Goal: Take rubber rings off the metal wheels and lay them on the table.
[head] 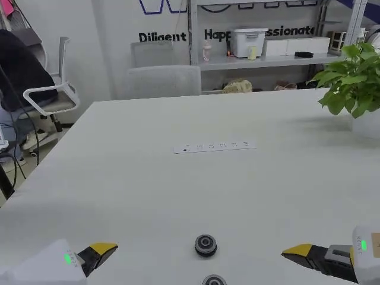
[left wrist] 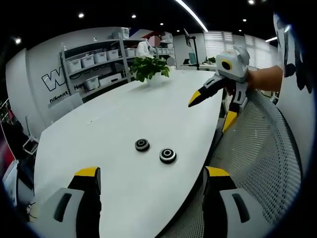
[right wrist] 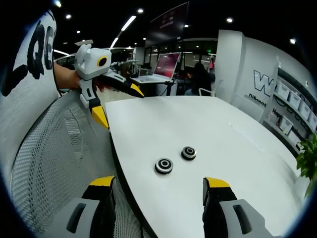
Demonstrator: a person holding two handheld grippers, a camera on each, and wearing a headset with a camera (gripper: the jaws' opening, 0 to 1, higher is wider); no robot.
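Head view: black-ringed metal wheel (head: 205,244)

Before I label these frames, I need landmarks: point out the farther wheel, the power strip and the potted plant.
farther wheel (head: 205,243), head view, its metal hub
power strip (head: 215,146), head view, its top face
potted plant (head: 351,83), head view, its leaves

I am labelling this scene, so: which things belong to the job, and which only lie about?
Job: far wheel, near wheel, rubber rings on them, table, left gripper, right gripper.
Lying about: plant, power strip, chair, storage box.
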